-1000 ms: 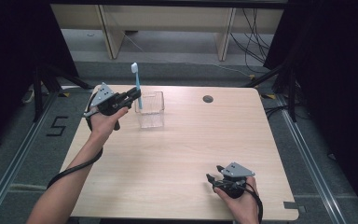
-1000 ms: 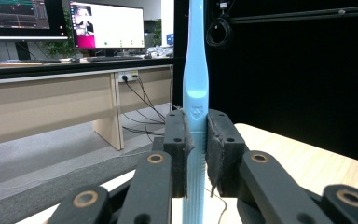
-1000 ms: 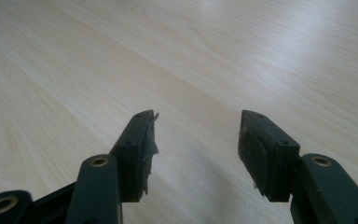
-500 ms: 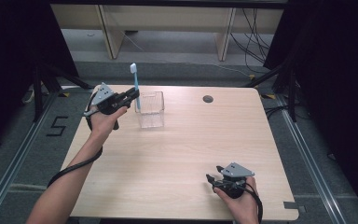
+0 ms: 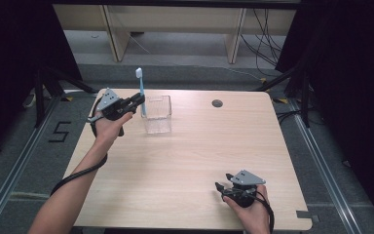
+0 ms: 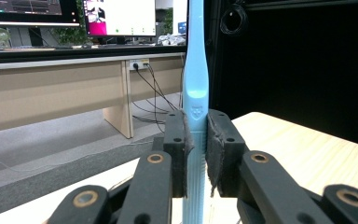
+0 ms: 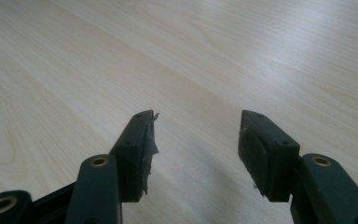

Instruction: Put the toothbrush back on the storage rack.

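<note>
A light blue toothbrush point(image 5: 140, 90) stands upright, head up, clamped in my left gripper point(image 5: 137, 101) at the table's far left. In the left gripper view its handle point(image 6: 196, 93) runs straight up between the two pads. Its lower end hangs just left of a clear plastic box point(image 5: 157, 114), near the box's left wall. My right gripper point(image 5: 219, 187) rests low at the near right of the table, open, with bare wood between its fingers point(image 7: 140, 149).
The wooden table point(image 5: 199, 146) has a round cable hole point(image 5: 217, 103) near its far edge. Beyond the far edge stand a bench and cables on the floor. Monitors point(image 6: 121, 18) sit on a desk in the background.
The left gripper with the toothbrush has drifted slightly right, closer to the clear box. The right gripper has stayed still.
</note>
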A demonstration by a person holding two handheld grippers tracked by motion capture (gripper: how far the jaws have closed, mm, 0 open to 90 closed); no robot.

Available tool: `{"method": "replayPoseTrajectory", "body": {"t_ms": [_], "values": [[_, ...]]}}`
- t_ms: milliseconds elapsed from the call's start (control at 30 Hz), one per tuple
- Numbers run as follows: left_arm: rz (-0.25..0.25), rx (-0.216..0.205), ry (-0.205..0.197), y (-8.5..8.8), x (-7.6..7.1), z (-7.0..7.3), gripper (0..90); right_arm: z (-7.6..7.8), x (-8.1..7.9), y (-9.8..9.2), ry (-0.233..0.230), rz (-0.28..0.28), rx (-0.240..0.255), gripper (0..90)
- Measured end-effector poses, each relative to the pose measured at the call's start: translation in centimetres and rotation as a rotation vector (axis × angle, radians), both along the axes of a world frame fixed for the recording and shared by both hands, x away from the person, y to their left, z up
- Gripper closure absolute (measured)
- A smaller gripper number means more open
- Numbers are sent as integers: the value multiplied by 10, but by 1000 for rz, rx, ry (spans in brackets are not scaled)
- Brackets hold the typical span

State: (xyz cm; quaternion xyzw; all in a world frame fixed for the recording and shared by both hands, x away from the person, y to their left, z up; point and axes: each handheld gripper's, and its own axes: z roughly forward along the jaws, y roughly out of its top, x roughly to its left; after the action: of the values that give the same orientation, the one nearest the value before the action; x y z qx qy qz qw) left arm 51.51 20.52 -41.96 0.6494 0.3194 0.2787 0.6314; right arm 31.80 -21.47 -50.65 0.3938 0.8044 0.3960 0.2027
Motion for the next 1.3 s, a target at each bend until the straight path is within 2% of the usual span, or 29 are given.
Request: {"method": "replayPoseTrajectory", "body": {"t_ms": [500,1100,1300], "values": [[5,-1,18,3,2,-9,787,-1,1,1,2,4,-6,464],[5,28,31,3,-1,-13,786,-3,2,2,4,9,-4,462],[12,30,48,3,-3,-17,785,-3,2,2,9,11,-11,461]]}}
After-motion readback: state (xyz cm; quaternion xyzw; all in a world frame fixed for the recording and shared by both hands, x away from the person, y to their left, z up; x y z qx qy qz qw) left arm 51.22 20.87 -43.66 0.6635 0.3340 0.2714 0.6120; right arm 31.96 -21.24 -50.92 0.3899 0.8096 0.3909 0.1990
